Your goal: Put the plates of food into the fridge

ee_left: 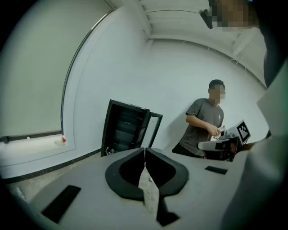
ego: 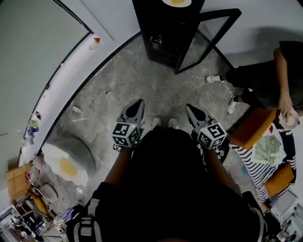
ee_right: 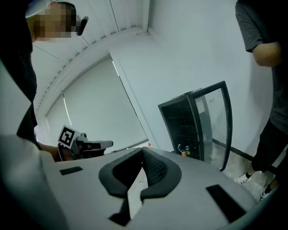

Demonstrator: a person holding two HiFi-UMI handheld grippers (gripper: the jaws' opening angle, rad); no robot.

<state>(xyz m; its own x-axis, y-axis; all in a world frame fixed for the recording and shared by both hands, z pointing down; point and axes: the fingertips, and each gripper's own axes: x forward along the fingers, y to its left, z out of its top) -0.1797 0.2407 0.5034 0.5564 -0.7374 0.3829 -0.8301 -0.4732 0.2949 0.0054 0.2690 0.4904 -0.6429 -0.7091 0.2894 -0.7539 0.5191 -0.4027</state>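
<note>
1. We hold both grippers in front of the body, and their jaws point toward the fridge [ego: 165, 28].
2. The left gripper [ego: 138, 105] is clenched. In its own view the two jaws [ee_left: 144, 152] meet along one line and nothing is between them.
3. The right gripper [ego: 189, 108] is also clenched. In its own view the jaw tips [ee_right: 143, 152] touch each other and it carries nothing.
4. The fridge is black and stands against the white wall, well apart from both grippers. Its glass door [ego: 208, 35] is swung open to the right.
5. One plate [ego: 177, 2] with yellow food rests on top of the fridge, at the upper edge of the head view.
6. More yellow food [ego: 68, 166] lies on a white round surface low on the left. We cannot tell if this surface is a plate or a small table.
7. Inside the fridge, on the lowest level, there are some small things [ee_right: 184, 152]. They are too small for us to name.
8. The floor [ego: 142, 80] between us and the fridge is grey stone.
9. Another person [ego: 270, 75] in a dark shirt is on the right, near the open door, beside an orange chair [ego: 251, 127]. This person holds something white in one hand.
10. On the window sill [ego: 71, 66] at the left there is a small red and white thing [ego: 96, 41].
11. Each gripper view also shows the other gripper from the side, with its marker cube.
</note>
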